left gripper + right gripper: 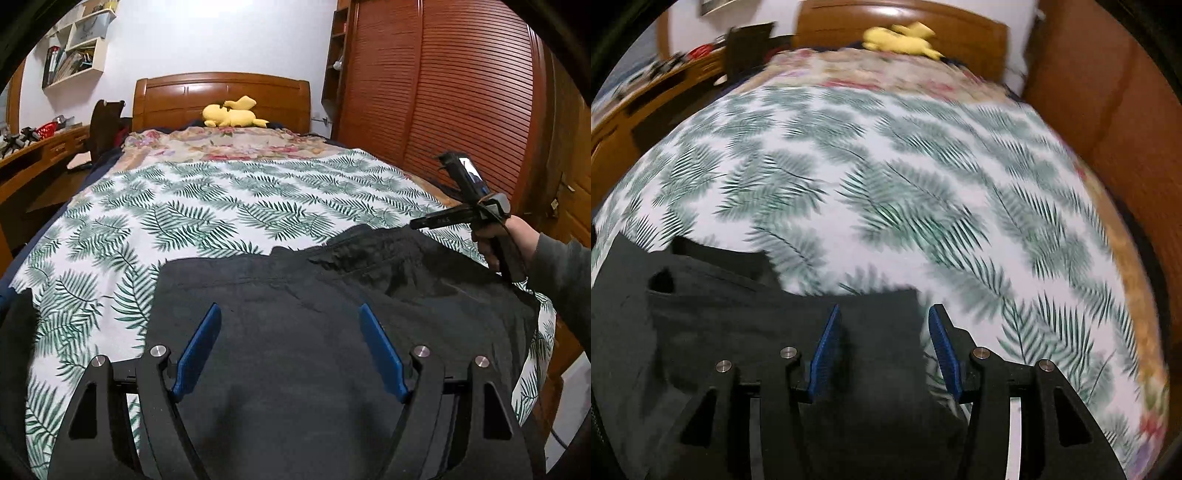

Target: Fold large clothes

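A large black garment (369, 273) lies spread on the near part of a bed with a fern-print sheet (221, 206). My left gripper (289, 308) hovers over the garment's middle, its blue pads wide apart and nothing between them. My right gripper (883, 310) is open above the garment's right corner (879, 321): one pad sits over the cloth and the other over the sheet, and neither presses on it. The right wrist view is blurred by motion. In the left wrist view a hand (498, 240) holds the right gripper at the garment's far right edge.
A yellow plush toy (232, 114) lies by the wooden headboard (221, 92), with a floral cover (229, 144) behind the fern sheet. A slatted wooden wardrobe (443, 92) stands close on the right. A desk (37, 158) and wall shelves (77, 48) are on the left.
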Motion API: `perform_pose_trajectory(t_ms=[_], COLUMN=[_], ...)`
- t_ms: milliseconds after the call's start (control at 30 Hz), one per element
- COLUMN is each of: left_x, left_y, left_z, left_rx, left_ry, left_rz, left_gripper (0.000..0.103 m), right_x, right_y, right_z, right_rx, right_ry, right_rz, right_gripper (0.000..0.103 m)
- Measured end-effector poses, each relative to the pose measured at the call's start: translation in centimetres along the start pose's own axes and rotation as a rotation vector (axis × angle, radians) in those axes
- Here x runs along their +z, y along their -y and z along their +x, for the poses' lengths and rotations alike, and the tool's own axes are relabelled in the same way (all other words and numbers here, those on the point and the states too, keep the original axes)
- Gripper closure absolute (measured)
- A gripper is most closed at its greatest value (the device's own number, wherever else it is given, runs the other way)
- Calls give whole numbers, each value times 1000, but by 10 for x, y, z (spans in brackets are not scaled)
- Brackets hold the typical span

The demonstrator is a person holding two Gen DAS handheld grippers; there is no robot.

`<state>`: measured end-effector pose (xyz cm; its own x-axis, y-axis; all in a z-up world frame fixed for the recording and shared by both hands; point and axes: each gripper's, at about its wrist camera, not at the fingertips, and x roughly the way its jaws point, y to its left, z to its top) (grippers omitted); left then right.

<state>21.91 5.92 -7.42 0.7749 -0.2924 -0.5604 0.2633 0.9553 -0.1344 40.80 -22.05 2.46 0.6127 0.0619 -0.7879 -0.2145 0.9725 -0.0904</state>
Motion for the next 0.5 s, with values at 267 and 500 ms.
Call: perform_pose_trajectory(t_ms=[267,500], left_x=[-8,-9], left_y=[3,4], left_z=[17,24], left_rx=[6,-1], left_ry=[-44,-61], left_rz=[11,12], left_gripper=[25,25], right_x=[-5,1], right_y=[22,23], right_z=[41,9], right_rx=[115,-72], right_ry=[-96,122], right_rz=[98,69], right_gripper=[77,97])
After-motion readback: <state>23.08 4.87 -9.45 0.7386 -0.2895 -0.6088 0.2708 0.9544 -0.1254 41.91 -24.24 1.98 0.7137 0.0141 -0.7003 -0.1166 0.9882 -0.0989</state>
